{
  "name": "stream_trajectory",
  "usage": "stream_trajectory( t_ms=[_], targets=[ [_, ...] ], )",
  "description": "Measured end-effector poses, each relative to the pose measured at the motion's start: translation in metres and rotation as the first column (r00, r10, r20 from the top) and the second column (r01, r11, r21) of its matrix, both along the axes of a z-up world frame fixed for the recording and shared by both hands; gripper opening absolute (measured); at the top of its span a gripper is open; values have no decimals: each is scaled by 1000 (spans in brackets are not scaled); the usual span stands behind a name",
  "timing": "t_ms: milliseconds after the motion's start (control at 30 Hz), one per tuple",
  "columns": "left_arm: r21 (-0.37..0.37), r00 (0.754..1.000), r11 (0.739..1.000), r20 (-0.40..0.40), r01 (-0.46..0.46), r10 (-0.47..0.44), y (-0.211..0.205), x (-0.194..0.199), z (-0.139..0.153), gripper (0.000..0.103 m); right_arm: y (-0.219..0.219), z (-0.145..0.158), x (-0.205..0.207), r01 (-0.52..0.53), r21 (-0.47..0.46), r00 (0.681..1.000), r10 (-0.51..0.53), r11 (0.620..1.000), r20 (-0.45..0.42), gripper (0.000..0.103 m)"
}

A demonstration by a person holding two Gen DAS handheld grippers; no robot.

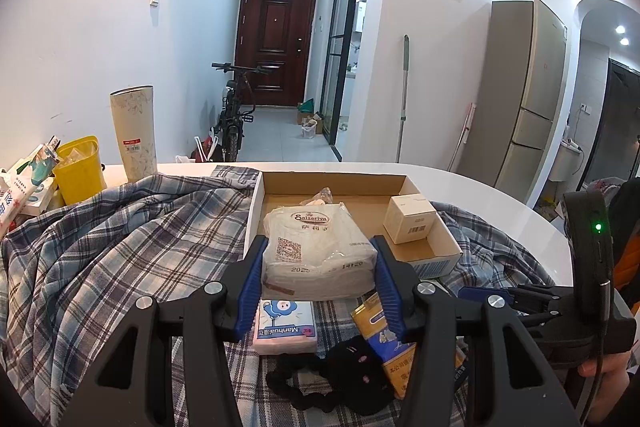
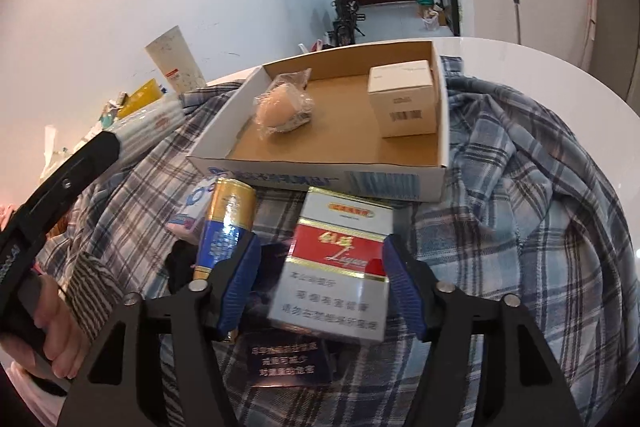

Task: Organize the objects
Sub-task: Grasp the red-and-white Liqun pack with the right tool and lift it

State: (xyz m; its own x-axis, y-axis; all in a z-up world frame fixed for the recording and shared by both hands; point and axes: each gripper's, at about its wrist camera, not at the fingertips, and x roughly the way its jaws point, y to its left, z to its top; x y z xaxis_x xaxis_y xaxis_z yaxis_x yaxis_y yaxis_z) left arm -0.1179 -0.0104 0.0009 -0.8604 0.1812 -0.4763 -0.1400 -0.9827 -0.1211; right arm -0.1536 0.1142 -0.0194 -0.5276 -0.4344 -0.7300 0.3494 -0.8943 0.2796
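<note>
Hovering napkin pack [image 1: 320,251] over box rim [image 1: 434,263]

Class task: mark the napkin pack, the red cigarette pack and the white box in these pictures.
napkin pack [image 1: 316,251]: left wrist view, front face below the QR code.
red cigarette pack [image 2: 340,259]: right wrist view, red band on its face.
white box [image 2: 402,99]: right wrist view, front side above the barcode.

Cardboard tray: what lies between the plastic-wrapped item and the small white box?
Nothing; the right wrist view shows bare tray floor between the plastic-wrapped item and the small white box.
</note>
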Motion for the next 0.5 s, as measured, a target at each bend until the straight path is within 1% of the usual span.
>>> stream_trajectory(
  t_ms=[67,167,267,333,433,500],
  targets=[
    [0,1000,1000,1,0,0,0,0,0,53,1,-1,-1,14,8,1000,-14,1000,10,66],
    [-1,1000,1000,3,0,0,0,0,0,53,7,-8,-8,57,16,997,-58,998,53,66],
    [2,1000,1000,3,2,-2,0,1,1,53,10,-10,-9,53,-19,996,-51,998,75,66],
    [1,1000,1000,3,0,0,1,0,1,53,7,-8,-7,48,-2,997,-48,999,54,65],
    [2,1000,1000,5,1,-1,1,0,1,53,0,-6,-3,39,50,999,-39,998,16,61],
    [1,1000,1000,6,1,-1,1,1,1,53,-4,-8,-3,25,73,999,-26,997,20,61]
  ],
)
